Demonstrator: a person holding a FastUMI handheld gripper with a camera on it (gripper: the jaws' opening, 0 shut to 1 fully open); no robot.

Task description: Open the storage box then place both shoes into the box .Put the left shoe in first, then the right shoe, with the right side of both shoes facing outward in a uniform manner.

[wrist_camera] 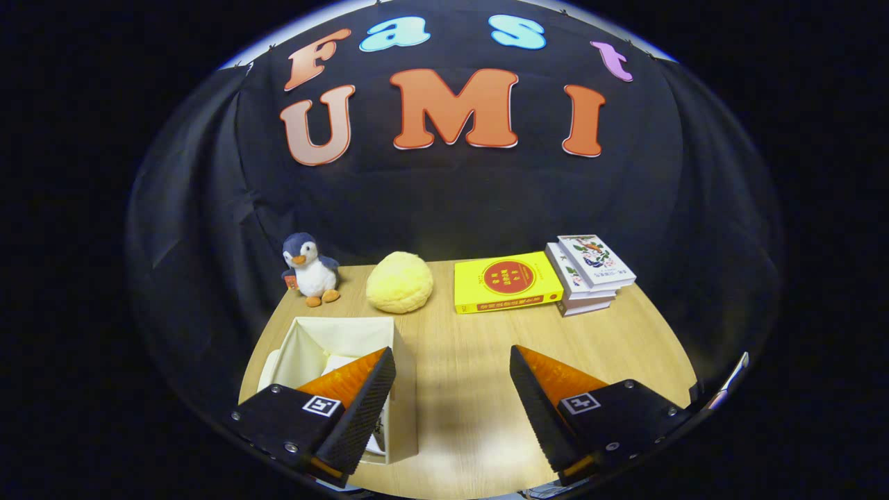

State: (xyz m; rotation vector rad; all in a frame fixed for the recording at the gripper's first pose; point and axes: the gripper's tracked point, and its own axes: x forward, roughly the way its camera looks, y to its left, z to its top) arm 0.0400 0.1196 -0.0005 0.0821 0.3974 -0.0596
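I am holding my tongs [451, 389] wide apart over the wooden table [472, 361], gripping nothing; only bare tabletop is showing between the two fingers. The left finger is hanging over the near right corner of the storage box [340, 333], a cream fabric box that is standing open at the near left of the table. Something pale is lying inside it, but I cannot tell whether it is a shoe. Along the far edge, a plush penguin [310, 271] is sitting at the left, a yellow round cushion [399, 282] beside it, then a yellow book [505, 282], and a stack of white books [589, 273] at the right.
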